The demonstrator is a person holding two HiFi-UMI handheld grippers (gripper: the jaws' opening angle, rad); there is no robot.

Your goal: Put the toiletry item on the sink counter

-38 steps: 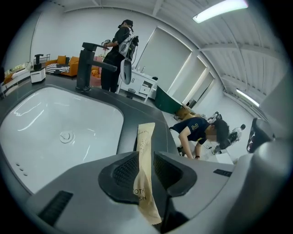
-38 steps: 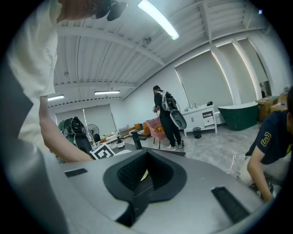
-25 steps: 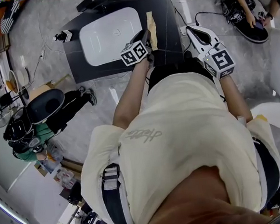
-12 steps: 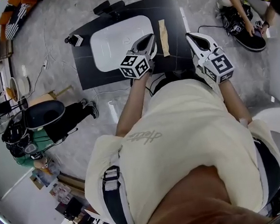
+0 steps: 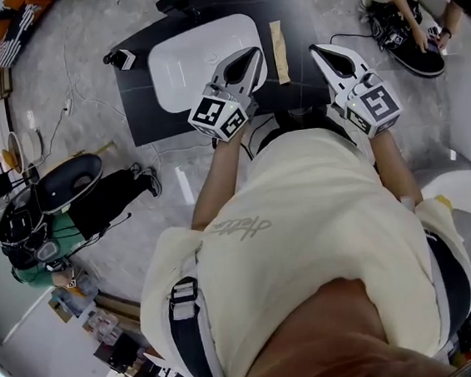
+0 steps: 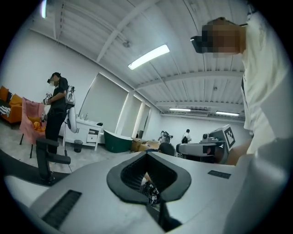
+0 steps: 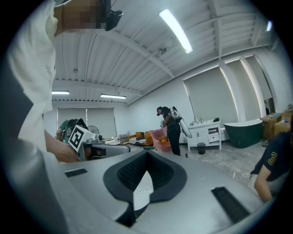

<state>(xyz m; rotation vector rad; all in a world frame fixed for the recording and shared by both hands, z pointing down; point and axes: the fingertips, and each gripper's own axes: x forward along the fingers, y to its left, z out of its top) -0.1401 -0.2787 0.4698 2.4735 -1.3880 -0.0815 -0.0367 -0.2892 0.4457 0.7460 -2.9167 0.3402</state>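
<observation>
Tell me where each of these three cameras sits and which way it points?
Head view: on the person's head, looking steeply down at the sink and counter; shows their shirt, left gripper and right gripper.
Left gripper view: on the left gripper, looking along its shut jaws across the room; shirt at right.
Right gripper view: on the right gripper, likewise; shirt at left.
Shared: both gripper views catch the standing person and green bathtub.

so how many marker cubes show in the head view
2. One cube rides the left gripper, in front of the sink; the other cube rides the right gripper, right of the counter. None seem hidden.
</observation>
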